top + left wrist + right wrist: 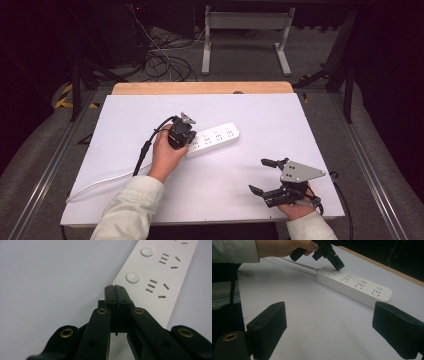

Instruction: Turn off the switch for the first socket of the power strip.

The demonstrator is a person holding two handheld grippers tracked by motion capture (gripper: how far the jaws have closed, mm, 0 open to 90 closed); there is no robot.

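High view: left tool (186,141) closed empty, tip on power strip (220,136); right tool (262,176) wide open, empty.

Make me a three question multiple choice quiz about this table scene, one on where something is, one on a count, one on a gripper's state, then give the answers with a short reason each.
1. Where do the left gripper's closed tips rest?
A. on the power strip's end nearest its cord
B. on the bare table
C. on the right gripper

2. How many round buttons does the power strip carry?
A. two
B. four
C. six

3. How do the right gripper's jaws stand?
A. wide open, holding nothing
B. shut on the cord
C. shut on the strip

Answers: 1 A, the right gripper view shows the tips down on the strip's first socket group beside the cord. 2 B, that view shows one button per socket group, four in all. 3 A, its two pads stand far apart over bare table.
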